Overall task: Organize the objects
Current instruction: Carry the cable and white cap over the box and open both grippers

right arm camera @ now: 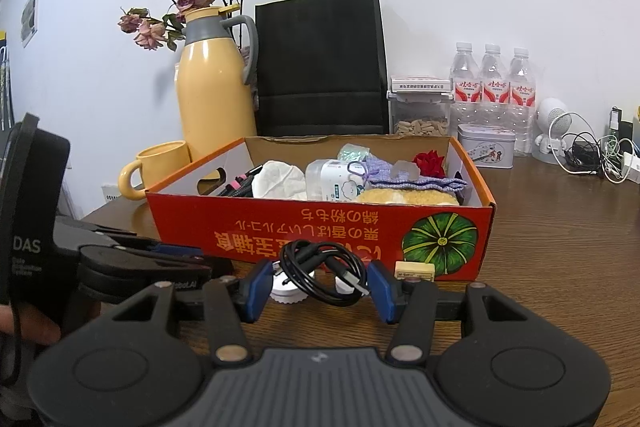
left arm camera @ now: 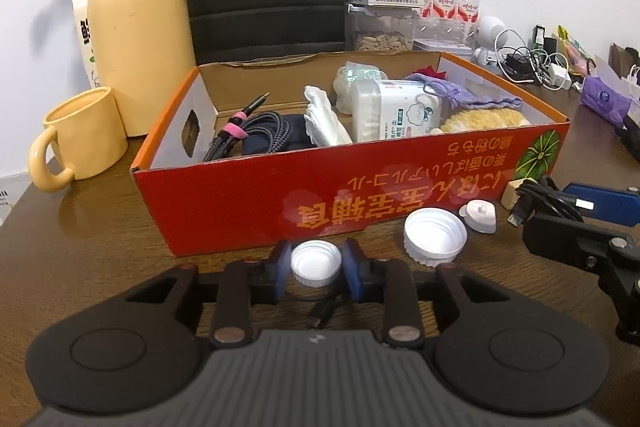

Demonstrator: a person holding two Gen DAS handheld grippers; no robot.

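Observation:
A red cardboard box [left arm camera: 360, 187] sits on the wooden table and holds a braided cable, tissue, a cotton-swab pack and cloths; it also shows in the right wrist view [right arm camera: 320, 231]. My left gripper [left arm camera: 316, 265] is shut on a small white cap [left arm camera: 316, 263] right in front of the box. A larger white cap [left arm camera: 435, 235] and a small white plug [left arm camera: 479, 215] lie to its right. My right gripper [right arm camera: 320, 285] is open, its blue pads either side of a coiled black USB cable [right arm camera: 324, 273] that lies on the table.
A yellow mug [left arm camera: 80, 135] and yellow thermos [left arm camera: 138, 27] stand left of the box. A black paper bag [right arm camera: 320, 63], water bottles [right arm camera: 492, 87], a tin [right arm camera: 486, 145] and tangled chargers [right arm camera: 592, 151] line the back. A beige eraser [right arm camera: 415, 270] lies by the box front.

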